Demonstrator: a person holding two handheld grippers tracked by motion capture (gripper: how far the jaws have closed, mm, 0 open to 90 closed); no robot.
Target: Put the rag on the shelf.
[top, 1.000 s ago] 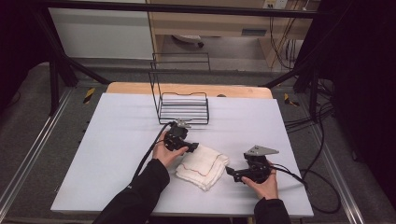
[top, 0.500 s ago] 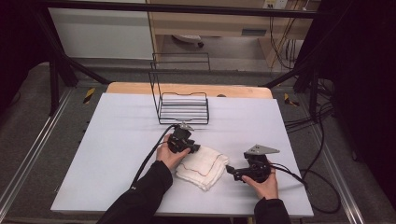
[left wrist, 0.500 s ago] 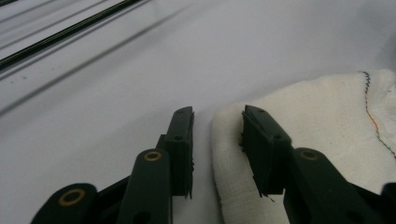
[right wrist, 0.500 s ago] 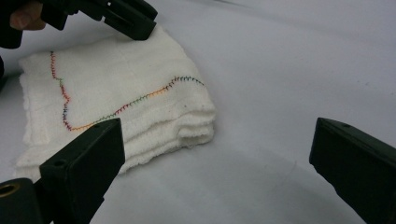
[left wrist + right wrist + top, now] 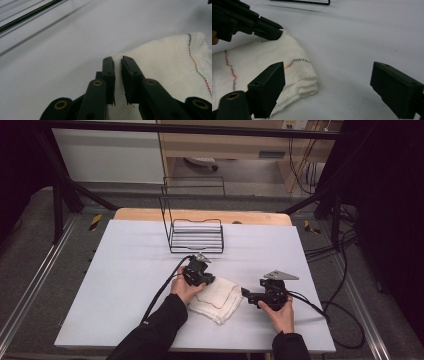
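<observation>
High view: a folded white cloth (image 5: pixel 216 299) lies on the counter (image 5: pixel 125 270), near its front edge and between the two hands. The left tongs (image 5: pixel 206 281) sit at the cloth's far-left corner. The right tongs (image 5: pixel 246 293) rest just beside its right edge. A black wire rack (image 5: pixel 196 234) stands well behind the cloth.

Left gripper view: the left tongs (image 5: pixel 117 62) are nearly together, clamped on the cloth's (image 5: pixel 170 67) edge, with fabric between the jaws.

Right gripper view: the right tongs (image 5: pixel 328 82) are wide apart, the left jaw over the folded cloth (image 5: pixel 262 65). The left tongs (image 5: pixel 275 33) grip the cloth's far corner.
</observation>
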